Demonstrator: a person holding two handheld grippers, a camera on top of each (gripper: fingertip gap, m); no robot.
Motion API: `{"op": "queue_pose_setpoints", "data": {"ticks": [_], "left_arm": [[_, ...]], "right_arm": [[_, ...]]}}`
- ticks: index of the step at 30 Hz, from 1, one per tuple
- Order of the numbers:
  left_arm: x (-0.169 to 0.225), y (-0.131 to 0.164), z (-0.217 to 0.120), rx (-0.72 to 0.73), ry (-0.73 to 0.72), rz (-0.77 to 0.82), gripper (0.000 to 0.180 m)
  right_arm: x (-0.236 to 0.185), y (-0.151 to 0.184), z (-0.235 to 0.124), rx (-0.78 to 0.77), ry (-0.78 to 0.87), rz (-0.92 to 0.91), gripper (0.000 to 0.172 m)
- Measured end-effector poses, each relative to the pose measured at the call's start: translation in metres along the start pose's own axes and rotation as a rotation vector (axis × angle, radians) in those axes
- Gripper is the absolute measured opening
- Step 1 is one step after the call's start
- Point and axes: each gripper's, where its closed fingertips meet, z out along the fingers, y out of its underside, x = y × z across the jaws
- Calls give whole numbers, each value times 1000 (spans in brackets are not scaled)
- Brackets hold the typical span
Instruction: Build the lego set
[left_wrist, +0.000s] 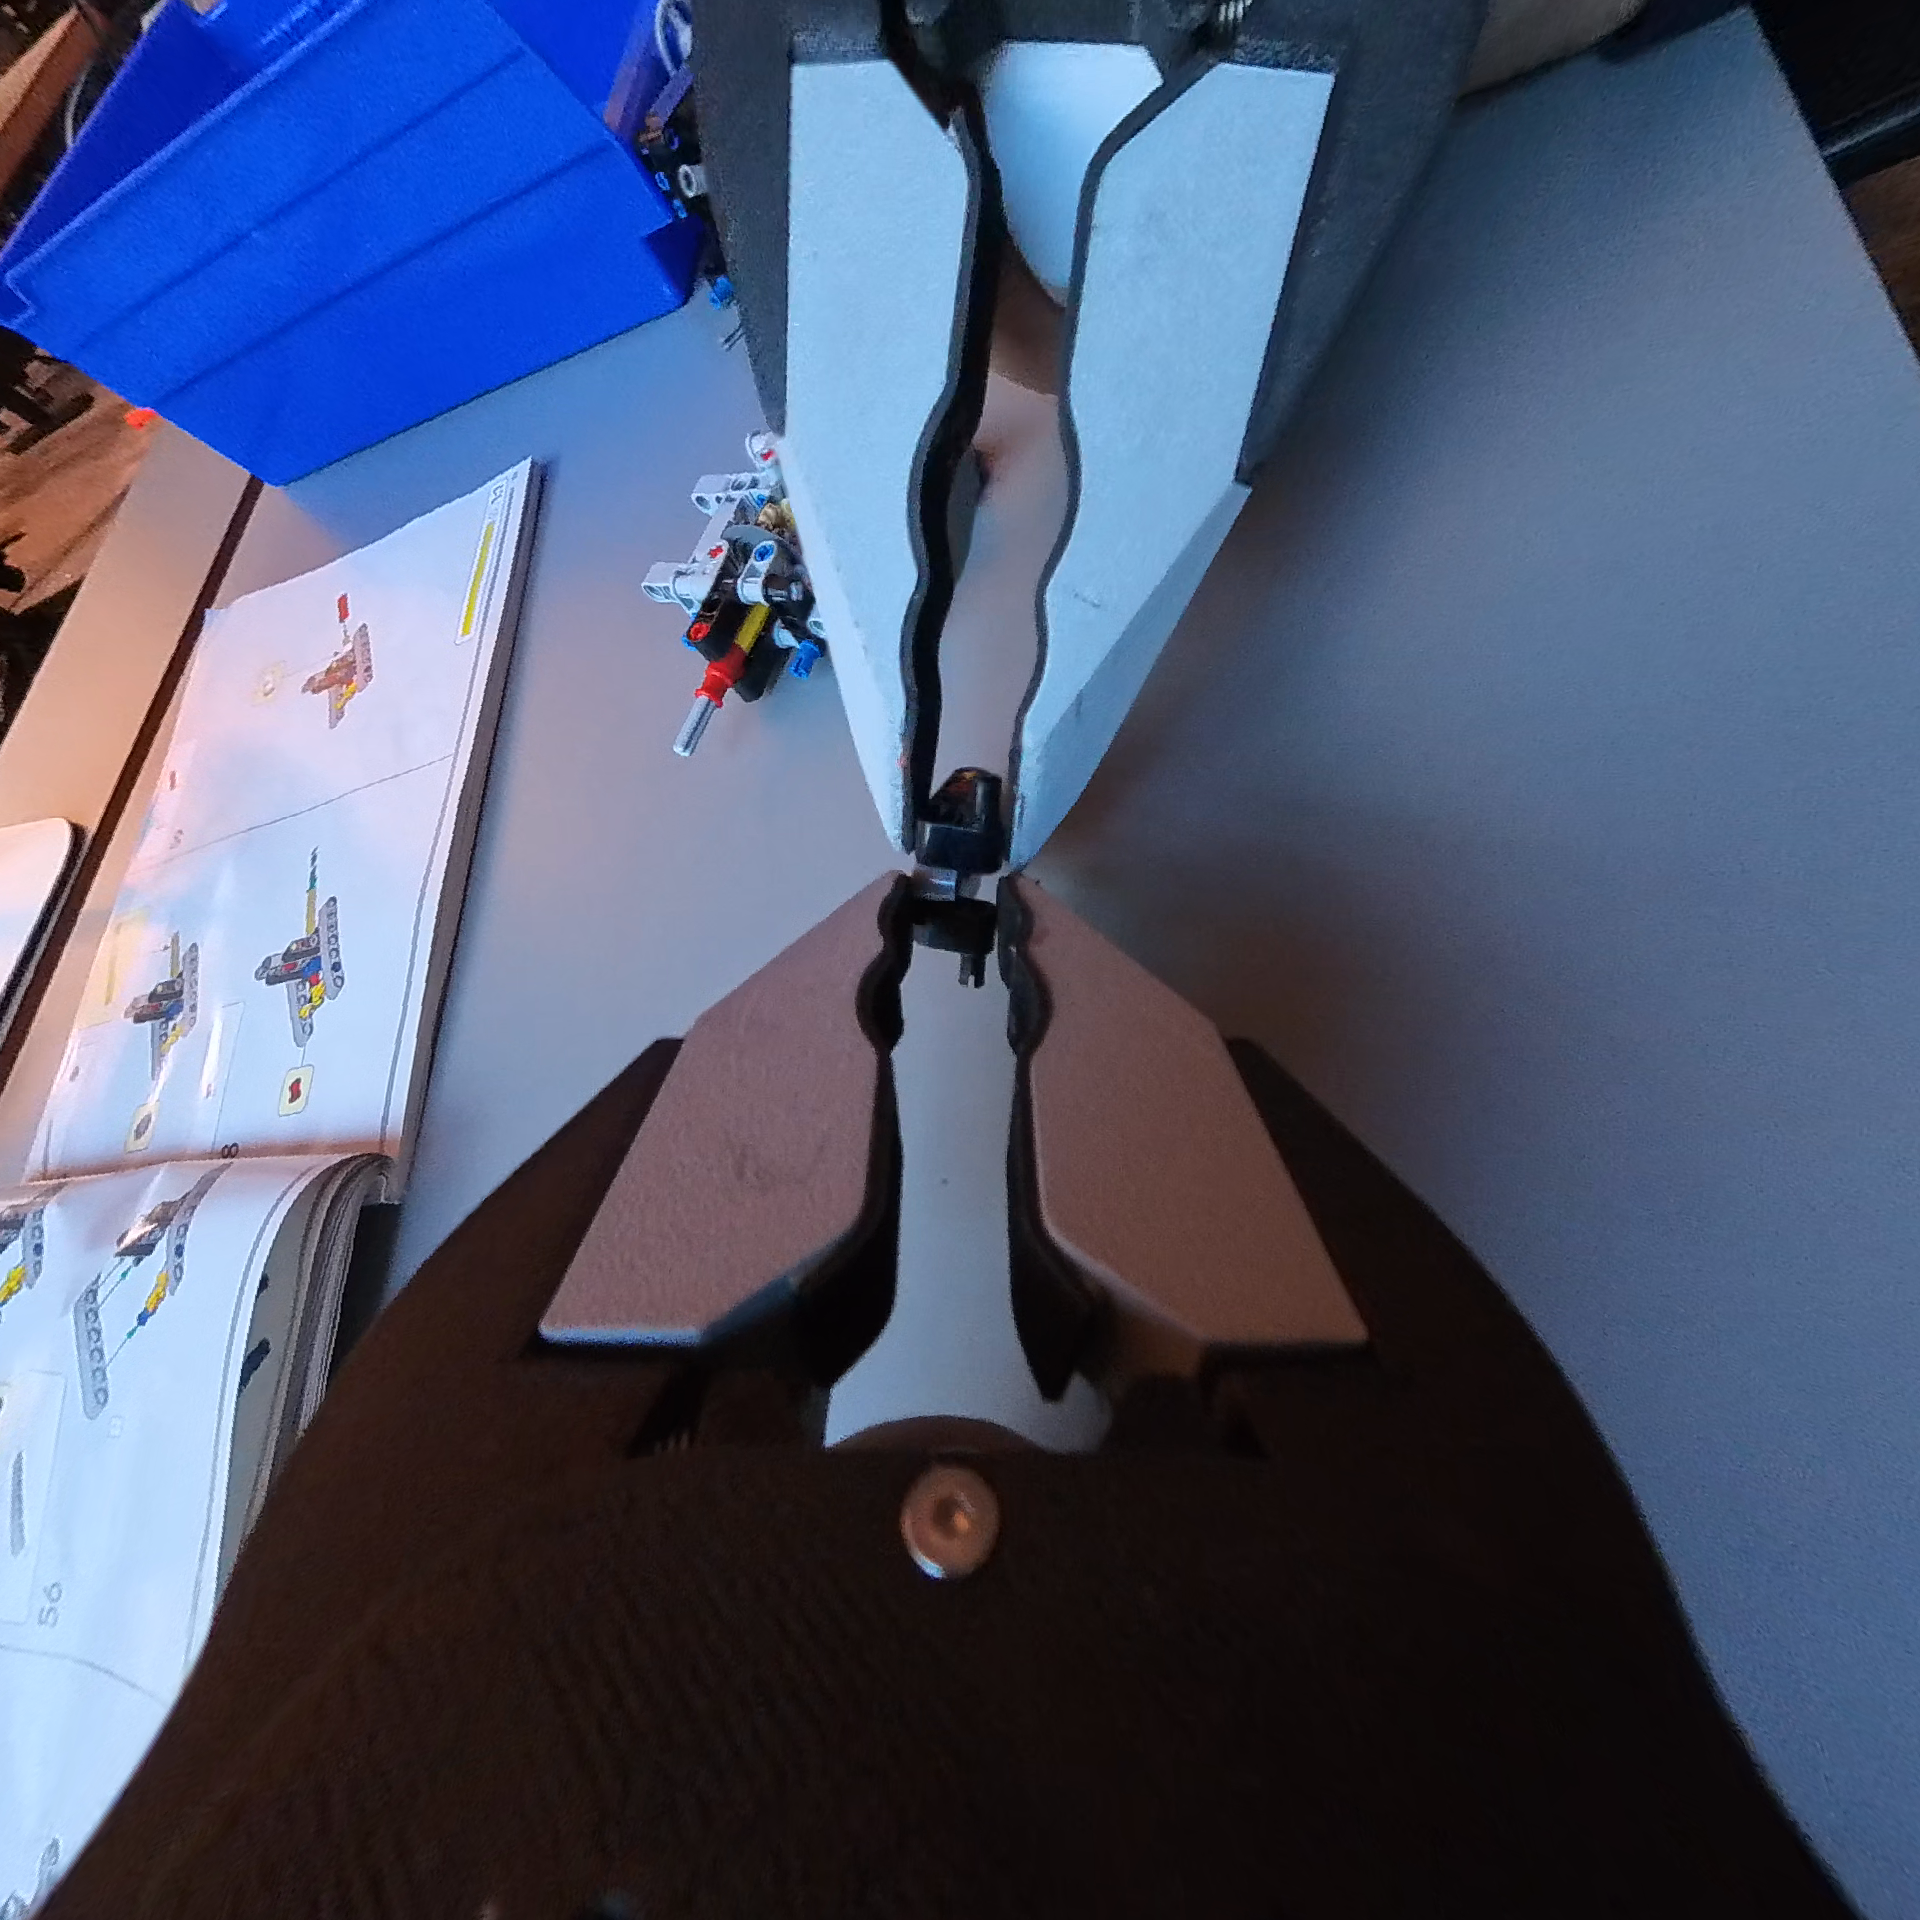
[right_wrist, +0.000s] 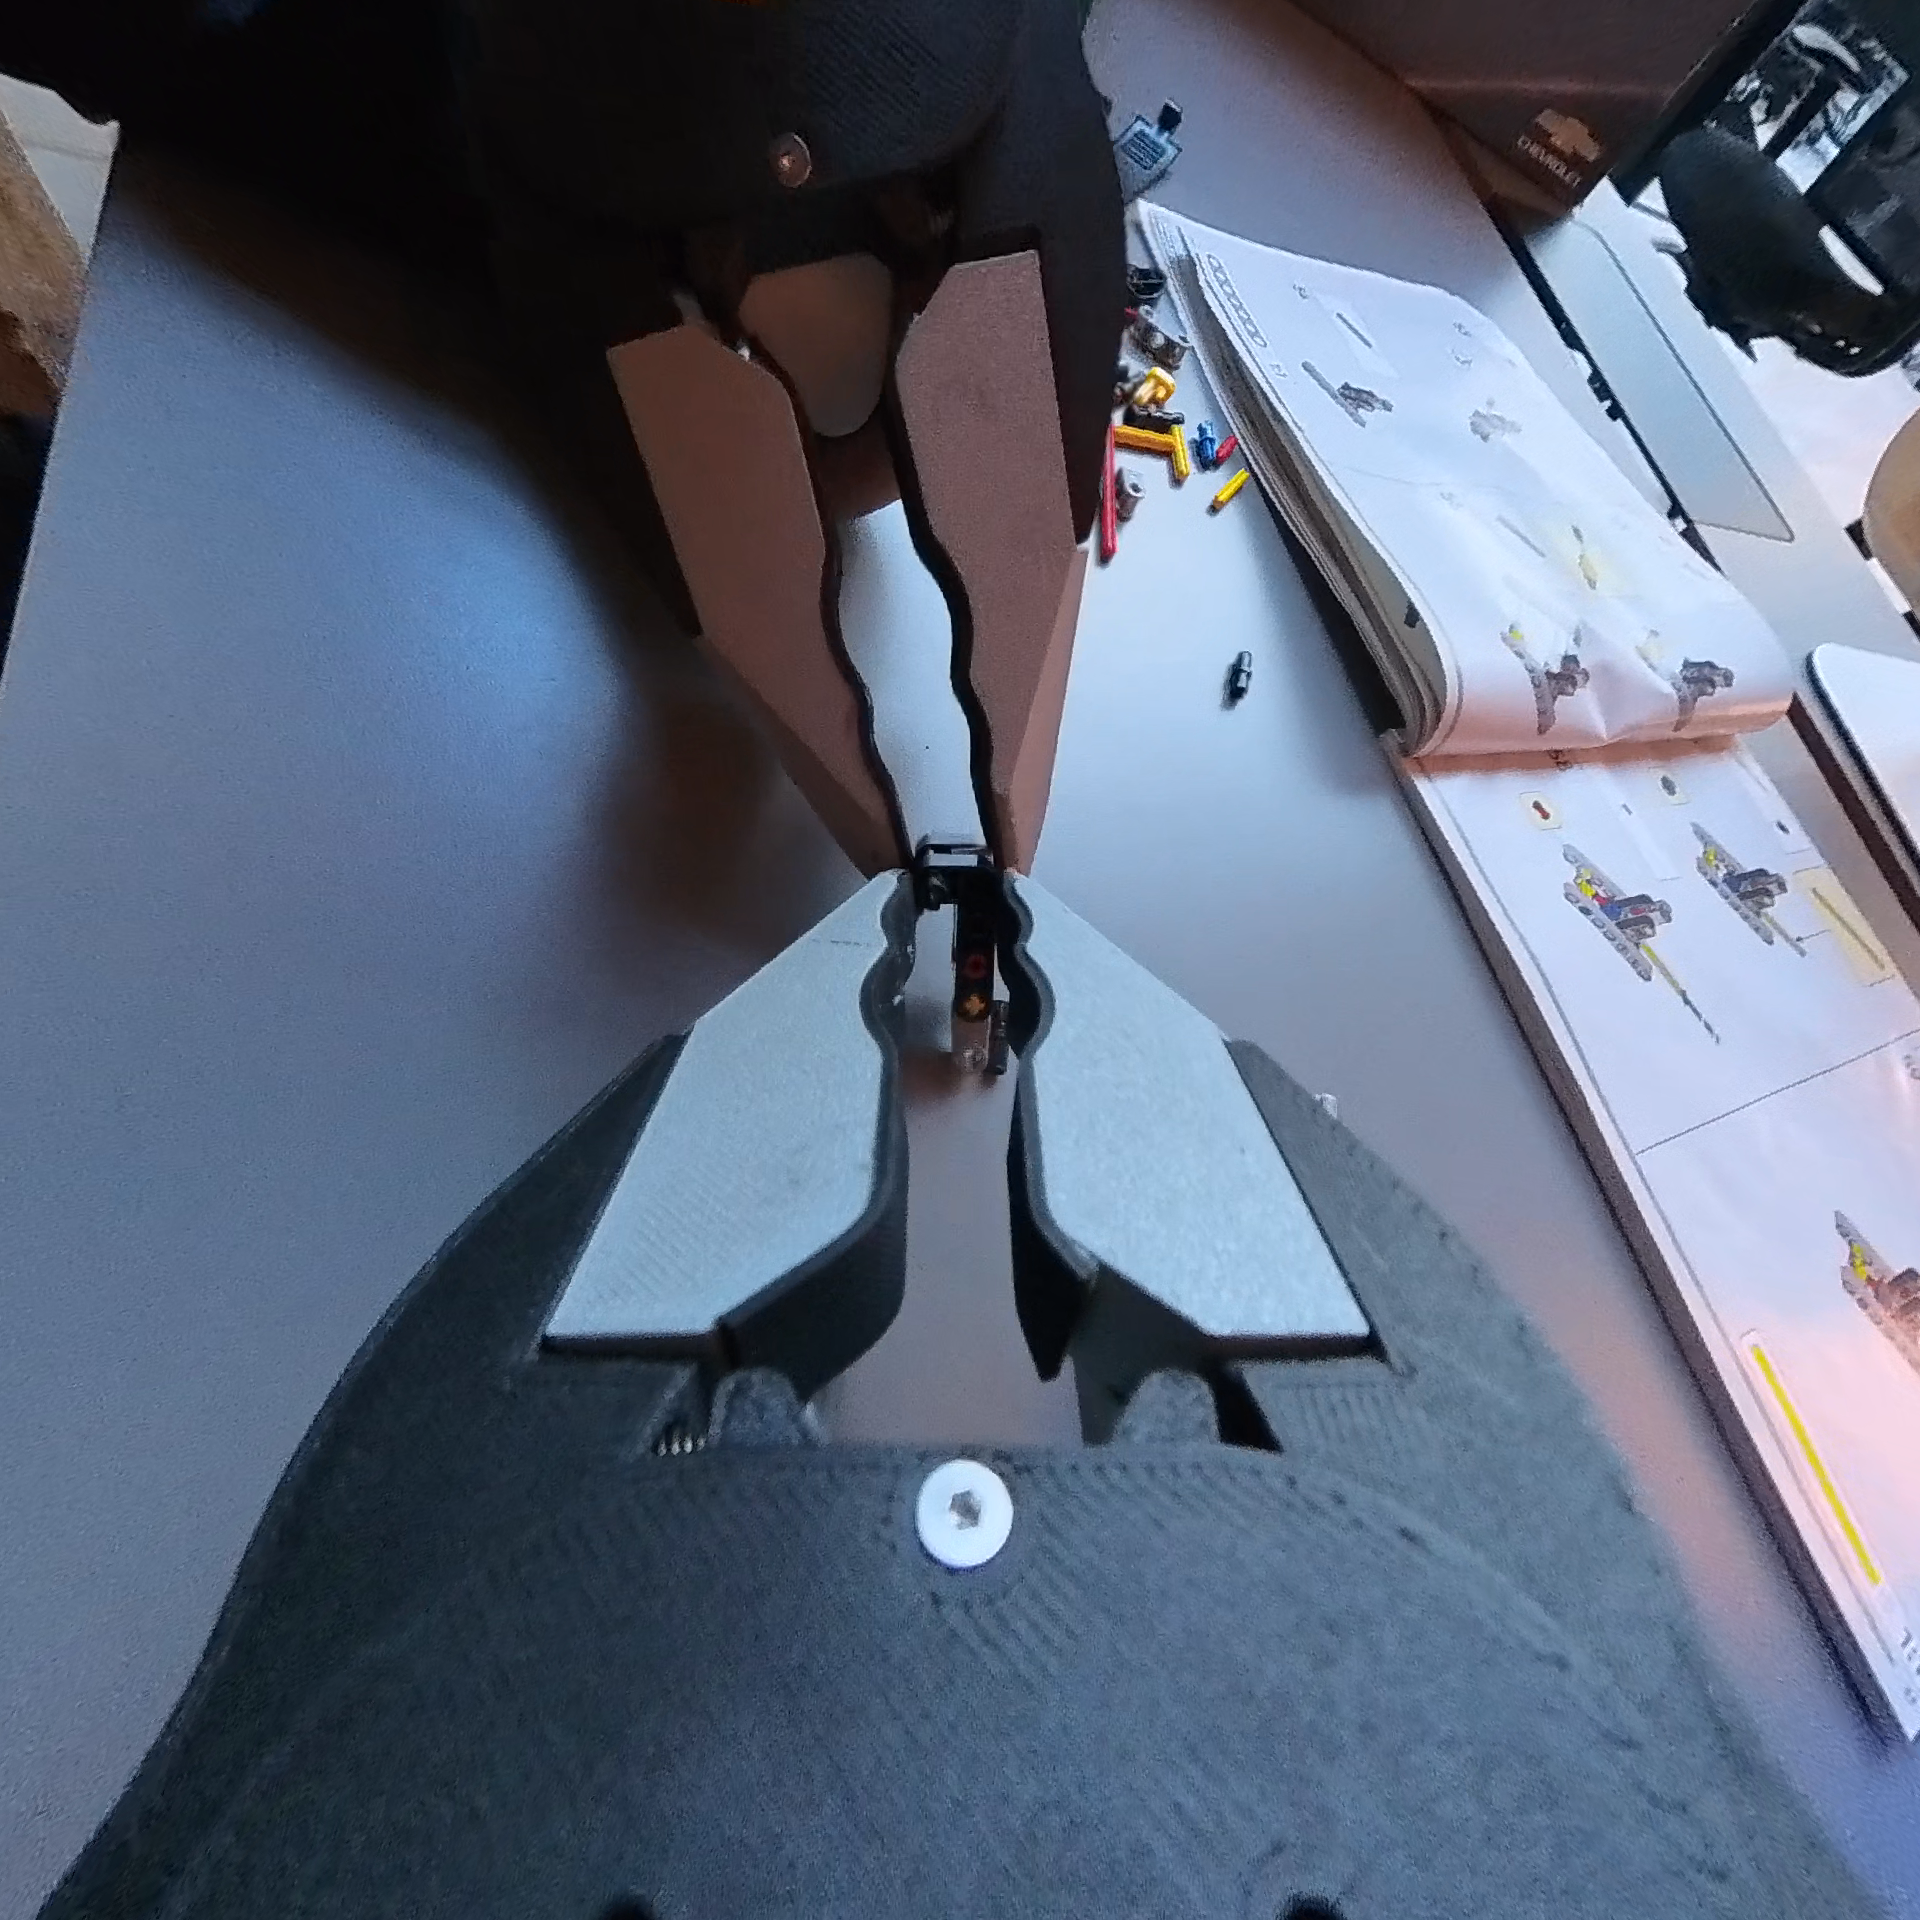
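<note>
My two grippers meet tip to tip above the grey table. My left gripper, with brown fingers, is shut on a small black brick piece with a short black pin sticking back from it. My right gripper, with grey fingers, is shut on a black beam that carries a red and a tan pin and lies along its right pad. In the left wrist view the right gripper comes in from the top with the black part between its tips. The two black parts touch end to end.
A blue bin stands at the far left. An open instruction booklet lies beside it, and also shows in the right wrist view. A small brick assembly, loose coloured pins and a single black pin lie on the table. Only a small space, under 4 cm, lies between the two pairs of fingers.
</note>
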Motion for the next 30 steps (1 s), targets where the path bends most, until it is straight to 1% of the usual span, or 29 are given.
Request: {"op": "queue_pose_setpoints", "data": {"ticks": [4, 7, 12, 14, 16, 17, 19, 22, 24, 26, 28, 29, 30], "left_arm": [[0, 0, 0, 1, 3, -9, 13], [-2, -2, -1, 24, -2, -4, 13], [-6, 3, -5, 28, -25, 34, 13], [-9, 7, -8, 24, -37, 57, 13], [-8, 7, -13, 52, -35, 90, 13], [-8, 7, -15, 61, -40, 103, 13], [-12, 13, -17, 45, -59, 113, 13], [-15, 19, -22, 34, -84, 135, 13], [-17, 23, -23, 20, -107, 148, 13], [-20, 26, -23, 4, -136, 159, 13], [-22, 27, -22, -11, -153, 167, 13], [-22, 27, -20, -18, -160, 169, 13], [-22, 27, -19, -24, -166, 171, 13]], "right_arm": [[0, 0, 1, 18, -6, 2, 12], [2, -1, -1, 27, 12, -29, 12], [4, 2, -3, 16, 23, -50, 25], [7, 5, -4, 4, 41, -73, 26], [11, 12, -6, -25, 57, -78, 26], [11, 15, -6, -37, 55, -73, 25], [10, 21, -6, -62, 30, -51, 16], [14, 31, -7, -108, 44, -28, 13], [15, 35, -5, -127, 31, 17, 15], [12, 40, -1, -152, 1, 71, 24], [13, 40, 0, -158, 4, 95, 24], [14, 41, 1, -164, 9, 105, 22], [15, 43, 1, -173, 12, 114, 13]]}}
